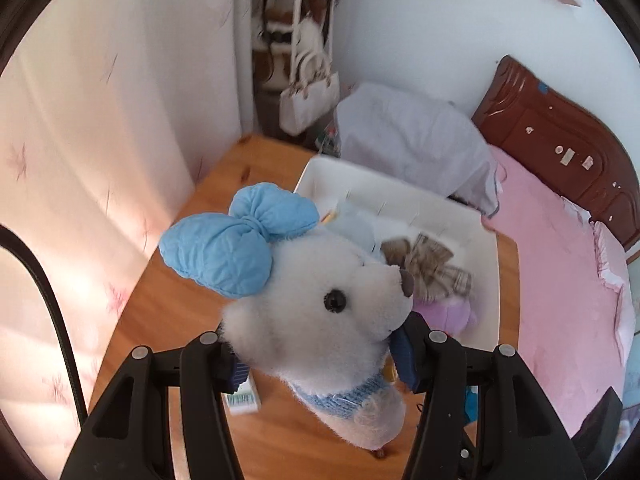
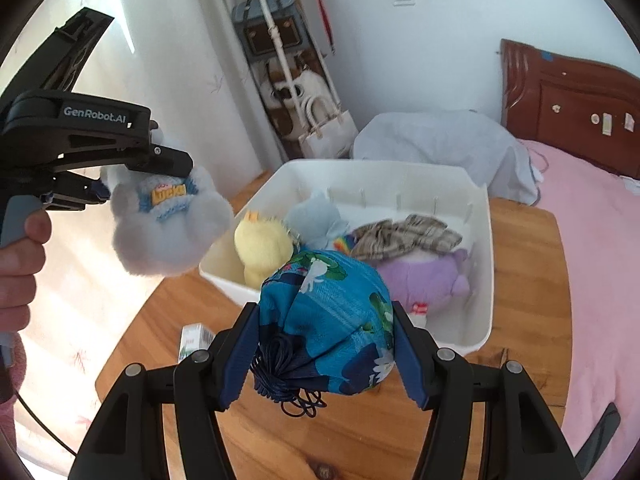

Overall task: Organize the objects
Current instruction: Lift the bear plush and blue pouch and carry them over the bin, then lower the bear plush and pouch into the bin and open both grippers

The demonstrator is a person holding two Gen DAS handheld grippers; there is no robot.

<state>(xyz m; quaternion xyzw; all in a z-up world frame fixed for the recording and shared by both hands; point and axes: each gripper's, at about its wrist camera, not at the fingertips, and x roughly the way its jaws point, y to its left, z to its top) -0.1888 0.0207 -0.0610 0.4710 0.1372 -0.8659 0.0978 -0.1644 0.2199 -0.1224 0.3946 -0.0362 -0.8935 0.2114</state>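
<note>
Bear [image 1: 320, 312] with blue bow, snout aimed right toward the white bin [image 1: 400, 188], hangs clamped in the left gripper [image 1: 320, 364] above the table [image 1: 168, 312]; right gripper [image 2: 324, 344] clenches a blue floral pouch [image 2: 328, 316].

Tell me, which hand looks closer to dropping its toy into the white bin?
Probably the right. Its tool grips the blue floral pouch just short of the white bin, while the left tool holds the white plush bear off to the bin's side.

Black tool [image 2: 326, 344], navy pads [image 2: 410, 354], fuzzy pink sleeve [image 2: 14, 364].
</note>
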